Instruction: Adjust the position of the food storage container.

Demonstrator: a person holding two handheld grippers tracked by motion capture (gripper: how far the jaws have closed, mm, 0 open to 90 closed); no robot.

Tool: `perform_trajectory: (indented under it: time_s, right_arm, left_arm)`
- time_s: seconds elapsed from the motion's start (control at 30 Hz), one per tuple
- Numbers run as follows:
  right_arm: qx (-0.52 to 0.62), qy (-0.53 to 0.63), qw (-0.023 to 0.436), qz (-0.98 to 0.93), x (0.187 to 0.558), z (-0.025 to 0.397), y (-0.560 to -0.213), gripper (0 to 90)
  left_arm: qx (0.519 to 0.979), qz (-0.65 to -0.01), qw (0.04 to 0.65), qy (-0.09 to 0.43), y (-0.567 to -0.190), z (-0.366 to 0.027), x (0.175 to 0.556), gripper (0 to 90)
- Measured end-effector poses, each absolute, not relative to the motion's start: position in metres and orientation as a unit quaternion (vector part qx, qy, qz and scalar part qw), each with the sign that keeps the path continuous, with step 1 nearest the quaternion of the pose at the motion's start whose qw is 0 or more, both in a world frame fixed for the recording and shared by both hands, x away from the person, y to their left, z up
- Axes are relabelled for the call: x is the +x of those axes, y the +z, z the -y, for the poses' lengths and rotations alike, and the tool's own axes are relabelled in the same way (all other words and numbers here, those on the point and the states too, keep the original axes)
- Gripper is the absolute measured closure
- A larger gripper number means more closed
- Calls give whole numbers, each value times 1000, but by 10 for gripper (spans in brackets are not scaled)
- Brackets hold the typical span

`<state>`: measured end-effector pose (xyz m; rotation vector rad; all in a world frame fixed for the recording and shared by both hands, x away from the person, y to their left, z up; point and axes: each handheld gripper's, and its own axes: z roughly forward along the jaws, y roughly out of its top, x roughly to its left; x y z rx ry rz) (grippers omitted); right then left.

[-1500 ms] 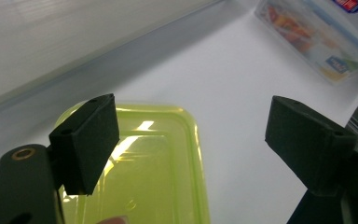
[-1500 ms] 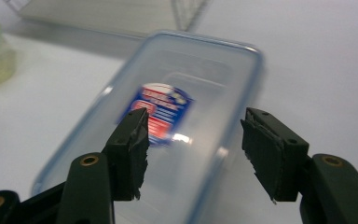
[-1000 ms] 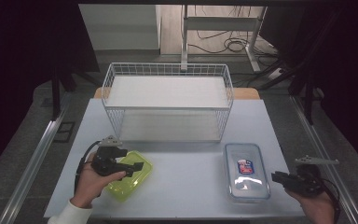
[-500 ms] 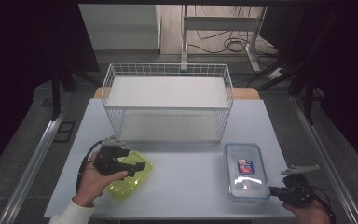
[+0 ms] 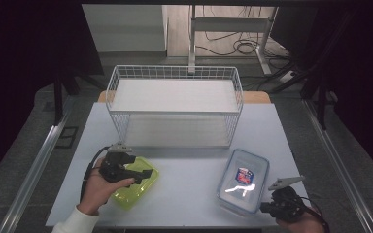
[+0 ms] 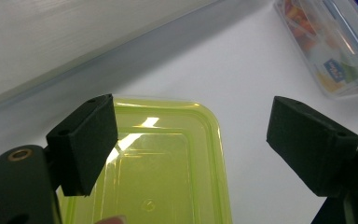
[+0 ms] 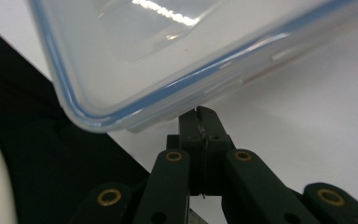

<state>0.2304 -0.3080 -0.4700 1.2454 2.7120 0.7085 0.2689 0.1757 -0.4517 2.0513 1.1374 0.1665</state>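
Observation:
A yellow-green lidded container [image 5: 137, 188] lies flat at the table's front left. My left gripper [image 5: 144, 171] hovers just above it, open, and the lid [image 6: 168, 172] lies below the gap between the two wide-apart pads [image 6: 86, 140]. A clear container with a blue rim [image 5: 243, 179] lies at the front right, with colourful contents inside. My right gripper [image 5: 268, 208] is at its near corner by the table's front edge. In the right gripper view the jaws are pressed together, their tips [image 7: 200, 116] right against the underside of the container's rim [image 7: 168, 100].
A white wire basket [image 5: 175, 104] stands across the back half of the grey table [image 5: 189, 160], open at the top. The clear container [image 6: 326, 51] lies off to the right in the left gripper view. The table's front edge runs just beside my right gripper.
My right gripper has moved left and toward the table's front edge, up to the clear container's near corner. The left gripper has stayed over the yellow-green container.

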Motion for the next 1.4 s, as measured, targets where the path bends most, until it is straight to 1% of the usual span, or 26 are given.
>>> perform_trajectory:
  time_s: [0.2, 0.37, 0.43, 0.7, 1.0, 1.17, 1.23, 1.3, 1.33, 1.37, 1.4]
  right_arm:
    - [385, 229, 32, -894, 228, 285, -475, 893]
    - [369, 234, 37, -899, 227, 265, -479, 893]
    - [355, 237, 44, -903, 225, 254, -479, 893]
    - [339, 244, 55, -907, 225, 232, -482, 893]
    - [308, 262, 69, -912, 229, 192, -488, 893]
    - [298, 271, 70, -912, 223, 192, -483, 892]
    - [301, 279, 72, -909, 220, 197, -478, 893]
    - [313, 308, 79, -895, 216, 212, -461, 892]
    - [313, 308, 79, -895, 216, 212, -461, 892]
    - [326, 321, 103, -883, 221, 223, -447, 892]
    - [330, 326, 110, -879, 225, 226, -442, 892]
  left_arm:
    - [808, -445, 381, 63, -454, -175, 270, 163]
    - [808, -445, 380, 63, -454, -174, 270, 163]
    - [809, -445, 379, 63, -455, -174, 270, 163]
    - [808, -445, 381, 64, -454, -174, 270, 163]
    - [809, -444, 379, 61, -456, -174, 271, 163]
    - [809, -445, 379, 60, -457, -174, 271, 163]
    - [809, -445, 379, 60, -456, -175, 271, 163]
    - [809, -444, 380, 59, -456, -174, 271, 163]
    - [809, -444, 380, 59, -456, -174, 271, 163]
    - [809, -444, 382, 59, -456, -173, 271, 163]
    - [809, -443, 382, 59, -455, -173, 270, 163]
